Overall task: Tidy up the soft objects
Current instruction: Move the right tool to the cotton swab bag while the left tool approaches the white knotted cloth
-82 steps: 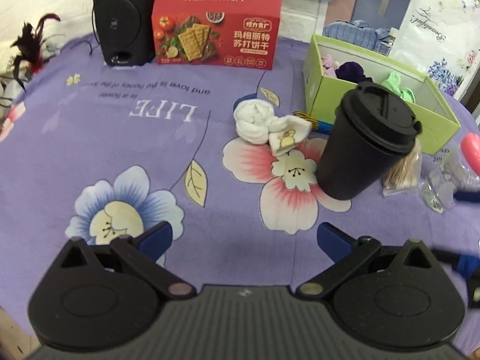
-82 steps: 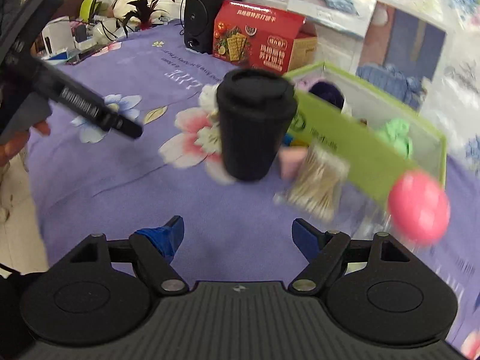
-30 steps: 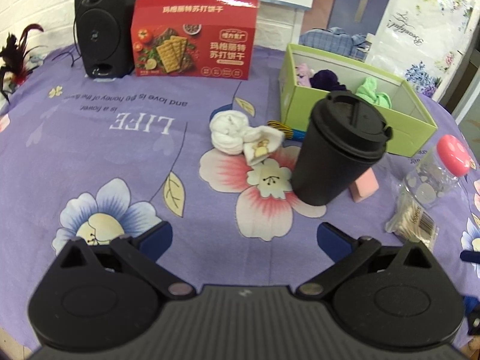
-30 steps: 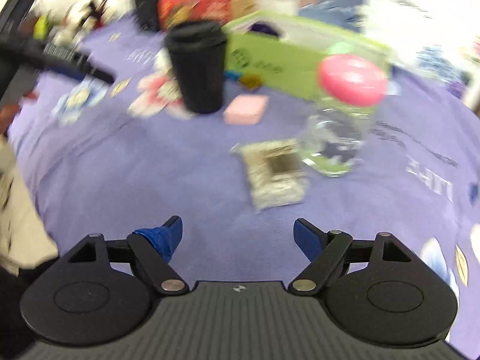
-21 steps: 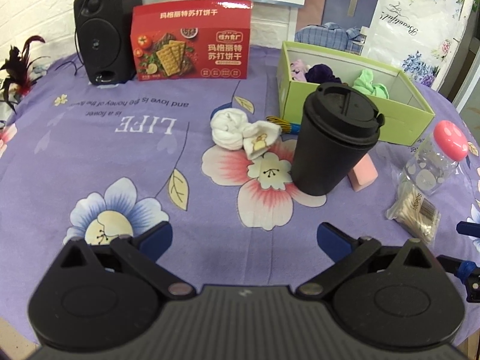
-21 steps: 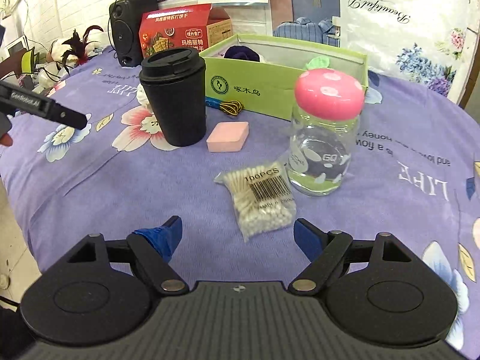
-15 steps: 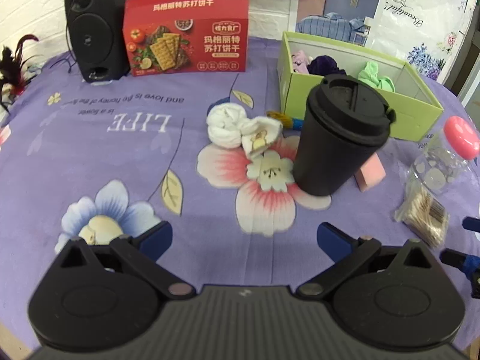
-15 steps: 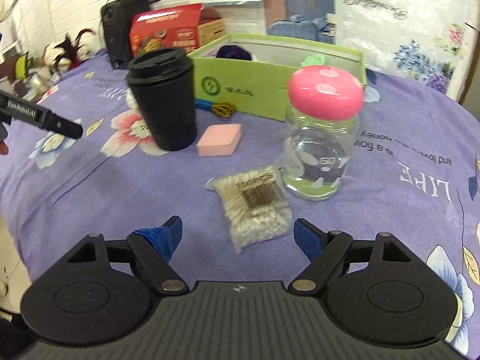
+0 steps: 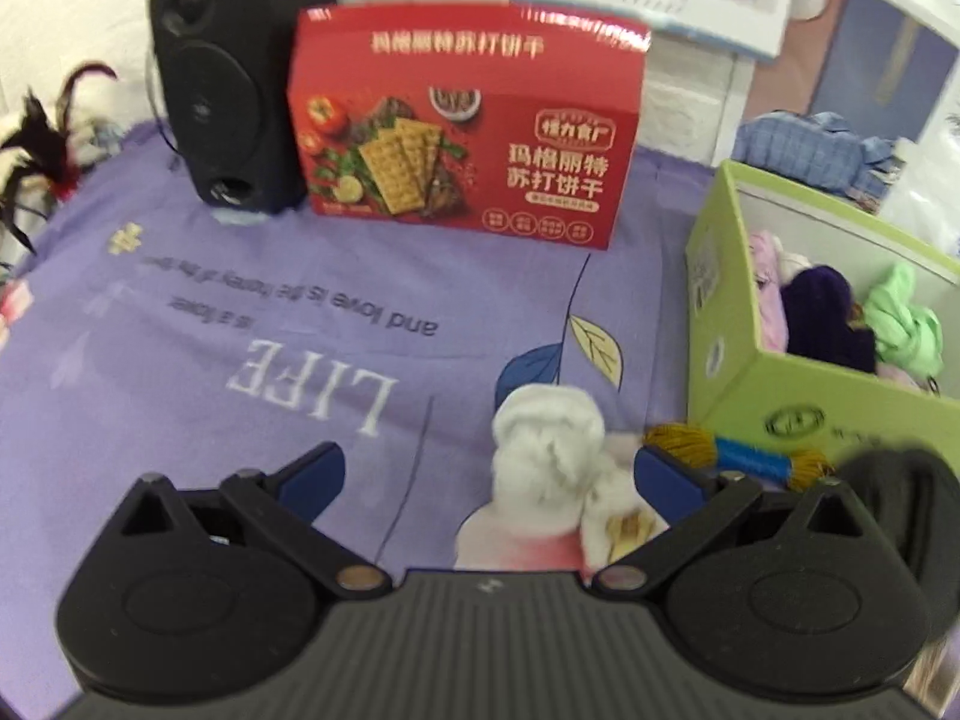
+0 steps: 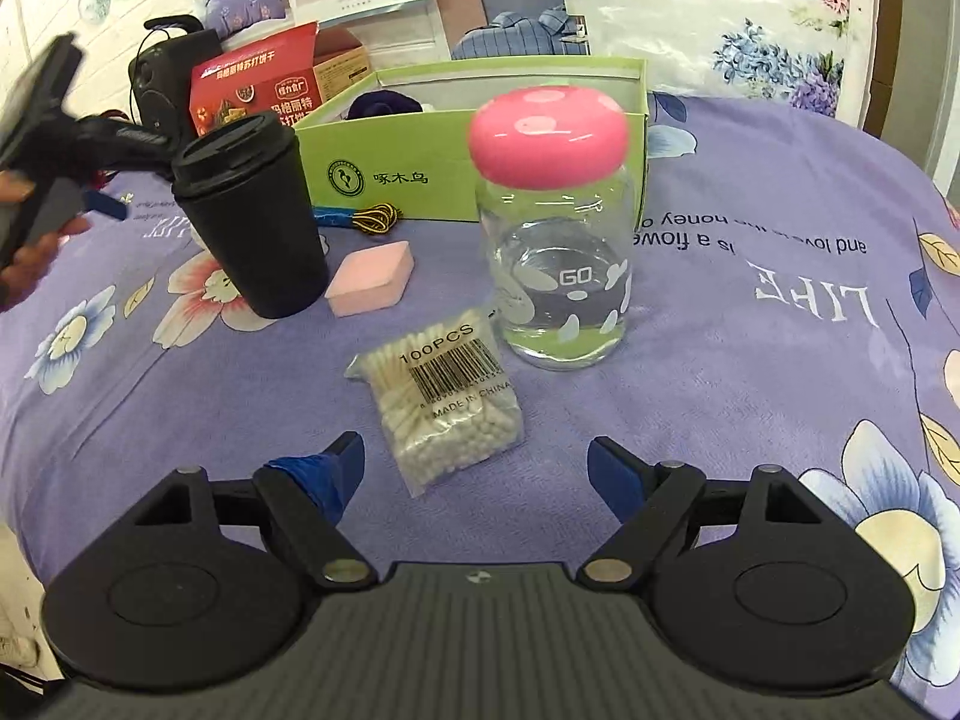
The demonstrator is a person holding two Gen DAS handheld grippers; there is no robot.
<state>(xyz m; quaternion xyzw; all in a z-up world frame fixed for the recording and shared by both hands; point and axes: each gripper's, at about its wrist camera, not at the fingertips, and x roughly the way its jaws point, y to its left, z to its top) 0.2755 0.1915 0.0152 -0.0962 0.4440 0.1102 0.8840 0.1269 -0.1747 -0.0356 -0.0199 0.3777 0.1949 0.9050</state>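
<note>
Purple flowered cloth (image 10: 750, 360) printed with upside-down lettering covers the whole table, with bedding posters and a white wall behind. Biggest on it is the green box (image 9: 798, 396), open at the top and already holding soft pieces: a pale pink one, a dark purple one (image 9: 825, 315) and a light green one (image 9: 903, 324). A red cracker box (image 9: 462, 132) stands upright at the far edge, a black speaker (image 9: 222, 90) just beside it. Nearer, the black lidded cup (image 10: 252, 210) stands beside a pink sponge (image 10: 372, 276), and a glass jar with a pink cap (image 10: 558, 240) stands just behind a bag of cotton swabs (image 10: 444, 396). The white rolled socks (image 9: 549, 450) lie on a printed flower near the green box's corner, a blue-and-gold cord bundle (image 9: 732, 456) next to them. The left gripper (image 9: 486, 468) hangs over the socks with jaws wide apart (the roll sits between the blue tips, nearer the right one; contact cannot be told). The right gripper (image 10: 477, 462) is also spread wide, empty, with the swab bag's near end between its tips.
</note>
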